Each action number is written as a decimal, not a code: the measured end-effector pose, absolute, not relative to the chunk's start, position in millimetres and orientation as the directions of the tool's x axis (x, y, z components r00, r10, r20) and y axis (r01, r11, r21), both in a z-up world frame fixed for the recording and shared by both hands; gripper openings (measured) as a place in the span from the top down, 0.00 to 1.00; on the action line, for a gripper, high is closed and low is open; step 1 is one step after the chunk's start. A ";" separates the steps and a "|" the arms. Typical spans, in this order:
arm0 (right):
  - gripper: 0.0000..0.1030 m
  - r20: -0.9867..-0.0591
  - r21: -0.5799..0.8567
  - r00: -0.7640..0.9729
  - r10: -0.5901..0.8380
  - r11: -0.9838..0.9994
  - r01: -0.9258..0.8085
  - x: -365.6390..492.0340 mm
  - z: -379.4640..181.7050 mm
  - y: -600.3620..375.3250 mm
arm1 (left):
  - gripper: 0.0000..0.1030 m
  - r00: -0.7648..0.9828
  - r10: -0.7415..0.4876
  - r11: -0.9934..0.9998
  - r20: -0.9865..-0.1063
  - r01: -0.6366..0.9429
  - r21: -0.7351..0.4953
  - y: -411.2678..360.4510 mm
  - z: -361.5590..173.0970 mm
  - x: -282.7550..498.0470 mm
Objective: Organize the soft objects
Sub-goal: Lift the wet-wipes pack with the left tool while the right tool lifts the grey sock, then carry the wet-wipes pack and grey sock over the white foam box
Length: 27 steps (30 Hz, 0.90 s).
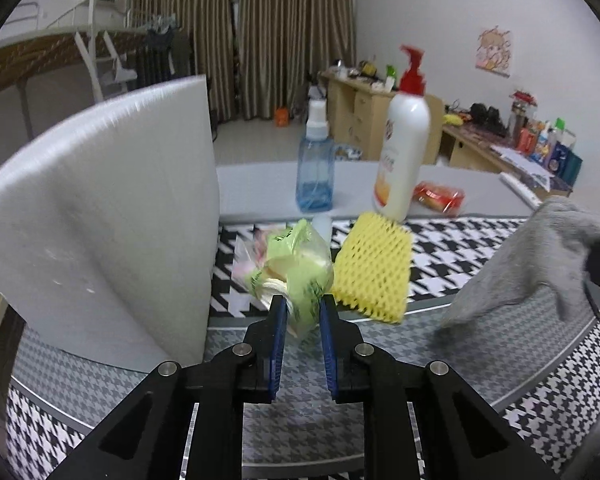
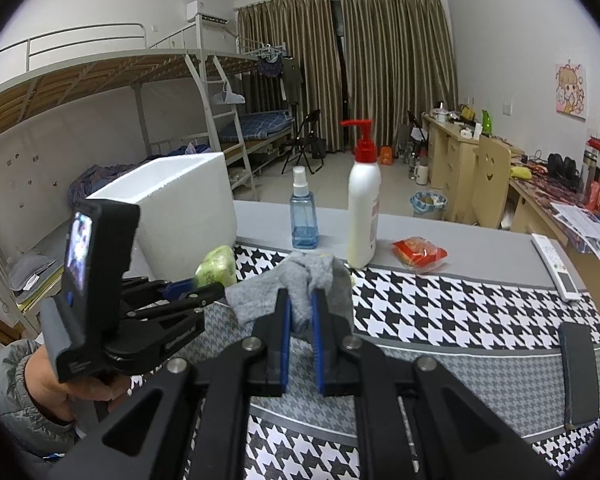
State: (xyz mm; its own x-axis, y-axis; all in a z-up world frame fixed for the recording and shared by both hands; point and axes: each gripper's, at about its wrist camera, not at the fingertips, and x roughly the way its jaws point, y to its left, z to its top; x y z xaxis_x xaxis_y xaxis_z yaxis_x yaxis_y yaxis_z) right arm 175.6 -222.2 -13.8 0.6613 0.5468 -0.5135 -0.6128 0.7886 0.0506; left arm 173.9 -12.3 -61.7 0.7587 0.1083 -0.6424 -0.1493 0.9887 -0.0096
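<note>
My left gripper is shut on a pale green plastic bag of soft pads, lifted a little off the houndstooth cloth. A yellow foam net sleeve lies just right of the bag. Right beside the bag on the left stands a white foam box. My right gripper is shut on a bunched grey sock held above the cloth; that sock hangs at the right in the left wrist view. In the right wrist view the left gripper carries the green bag next to the foam box.
Behind the soft things stand a blue spray bottle and a white pump bottle with a red top. A red snack packet lies right of them. A white remote and a dark phone lie at the table's right.
</note>
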 end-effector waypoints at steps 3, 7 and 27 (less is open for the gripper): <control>0.88 -0.503 0.044 0.670 0.546 0.791 -0.611 172.6 -9.0 -221.4 | 0.82 0.774 0.094 0.991 -0.626 -0.131 -0.013 -15.9 -56.2 170.4; 0.88 -0.494 0.037 0.682 0.539 0.796 -0.604 169.9 -5.7 -221.0 | 0.85 0.781 0.086 0.993 -0.618 -0.120 -0.013 -14.8 -55.2 165.6; 0.88 -0.444 0.011 0.715 0.541 0.801 -0.599 159.8 16.1 -214.8 | 0.89 0.851 0.003 0.999 -0.526 -0.026 -0.036 -12.4 -6.1 132.9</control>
State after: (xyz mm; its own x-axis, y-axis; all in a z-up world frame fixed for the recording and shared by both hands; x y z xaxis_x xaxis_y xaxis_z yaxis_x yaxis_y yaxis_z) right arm 159.8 -214.8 16.1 0.7145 0.5410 -0.4436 -0.5991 0.8006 0.0114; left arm 132.9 -12.4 -6.1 0.8507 0.0032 -0.5256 -0.0262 0.9990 -0.0363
